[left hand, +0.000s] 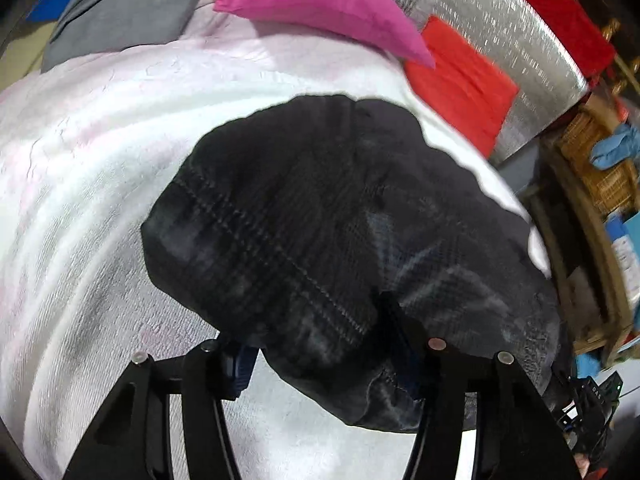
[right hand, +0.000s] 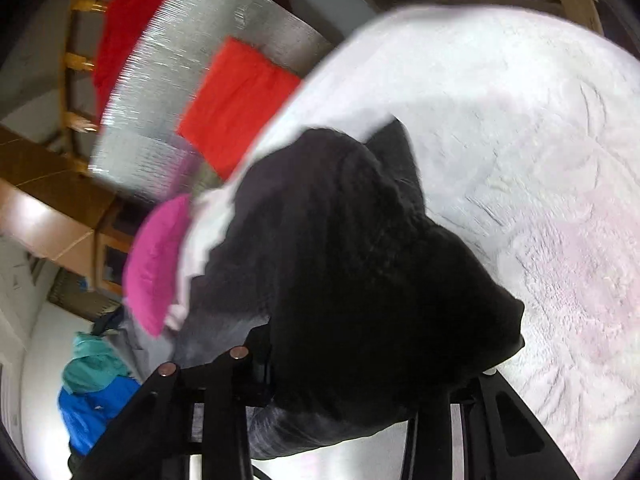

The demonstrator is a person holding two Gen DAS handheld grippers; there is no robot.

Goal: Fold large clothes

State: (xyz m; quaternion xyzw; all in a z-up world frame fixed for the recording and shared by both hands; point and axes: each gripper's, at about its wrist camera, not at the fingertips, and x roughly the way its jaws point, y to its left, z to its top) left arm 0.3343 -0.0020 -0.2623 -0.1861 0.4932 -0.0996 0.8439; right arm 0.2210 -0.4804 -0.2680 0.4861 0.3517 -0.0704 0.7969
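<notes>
Left view shows dark garment (left hand: pixel 320 240) plaid; right view a teal-blue pile (right hand: pixel 94 384).

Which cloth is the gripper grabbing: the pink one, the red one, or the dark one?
The dark garment. It sits right between the left gripper's fingers on the white blanket, while the pink cloth and red cloth lie far behind, untouched.

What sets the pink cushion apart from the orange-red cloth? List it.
Colour: the pink cushion is magenta, while the orange-red cloth is bright orange-red.
Shape: the pink cushion looks plump and tapers to a pointed corner; the orange-red cloth lies flat as a rough rectangle.
Support: the pink cushion lies partly over the white blanket; the orange-red cloth lies on the silver mat.
Both are plain-coloured fabric beyond the dark garment.
</notes>
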